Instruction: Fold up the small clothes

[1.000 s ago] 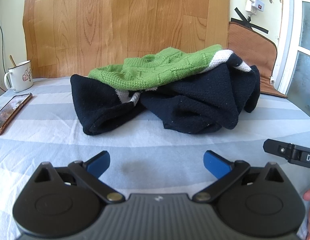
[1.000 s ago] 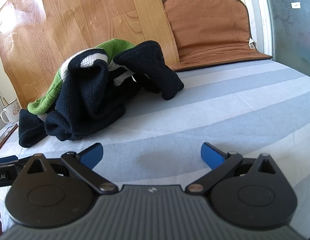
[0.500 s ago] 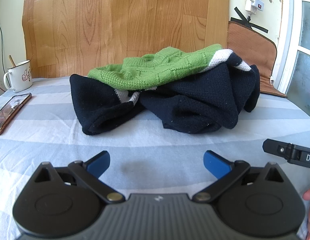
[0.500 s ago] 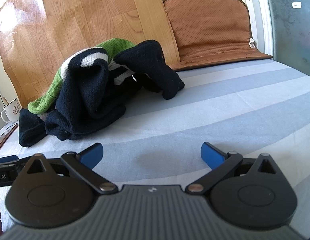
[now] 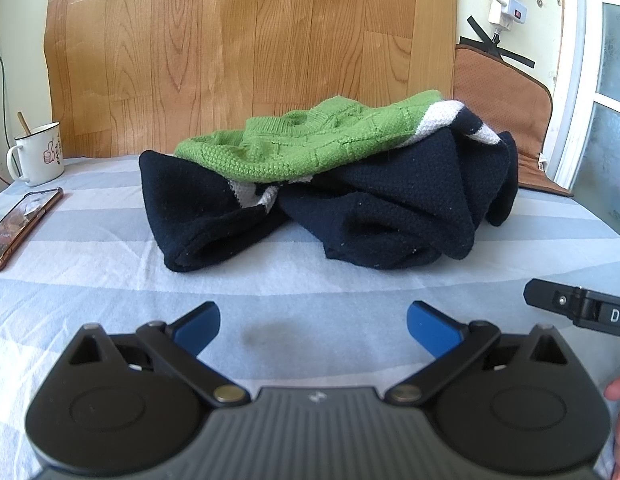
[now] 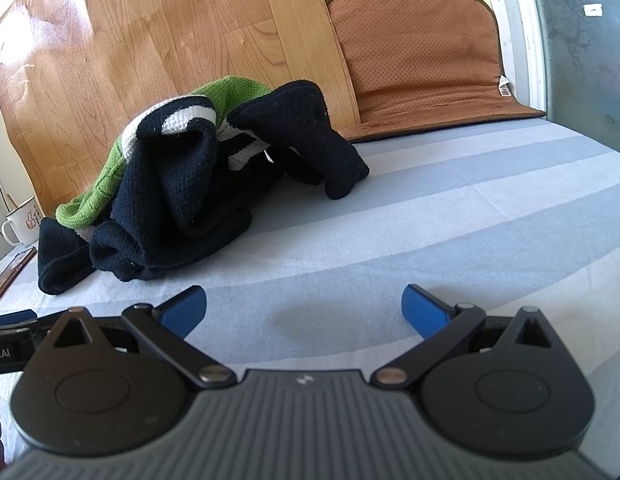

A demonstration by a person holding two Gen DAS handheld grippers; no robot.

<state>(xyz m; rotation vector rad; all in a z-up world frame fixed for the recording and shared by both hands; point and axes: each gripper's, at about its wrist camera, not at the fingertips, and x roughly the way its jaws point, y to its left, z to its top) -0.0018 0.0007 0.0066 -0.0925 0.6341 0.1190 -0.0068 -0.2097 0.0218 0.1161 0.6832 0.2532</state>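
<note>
The jaws of the left gripper [image 5: 313,322] stand spread wide with nothing between them, low over a striped blue and white cloth [image 5: 109,264] that covers the surface; whether that surface is a table or a bed cannot be told. Far to the left of these jaws, a phone [image 5: 17,228] in a reddish case lies flat on the cloth, and beyond it a white enamel mug [image 5: 39,154] with a thumbs-up print stands upright with a stick in it. Straight ahead of the jaws, well apart from the blue fingertips [image 5: 197,326], lies the crumpled sweater [image 5: 318,196]: dark navy knit below, a green knit part draped over the top, and white bands showing between. Behind it a wood-grain panel [image 5: 249,40] leans against the wall. To the right of the left jaws, a black part of the right gripper [image 5: 578,308] reaches into view.

In the right wrist view, the jaws of the right gripper [image 6: 303,312] are likewise spread and hold nothing. The sweater [image 6: 189,188] sits ahead and to the left of them, one navy sleeve stretching rightward on the cloth. Ahead and to the right, a brown perforated mat [image 6: 422,52] leans on the wall, its lower edge lying on the cloth. Beyond it at the far right is a frosted glass door [image 6: 582,40].
</note>
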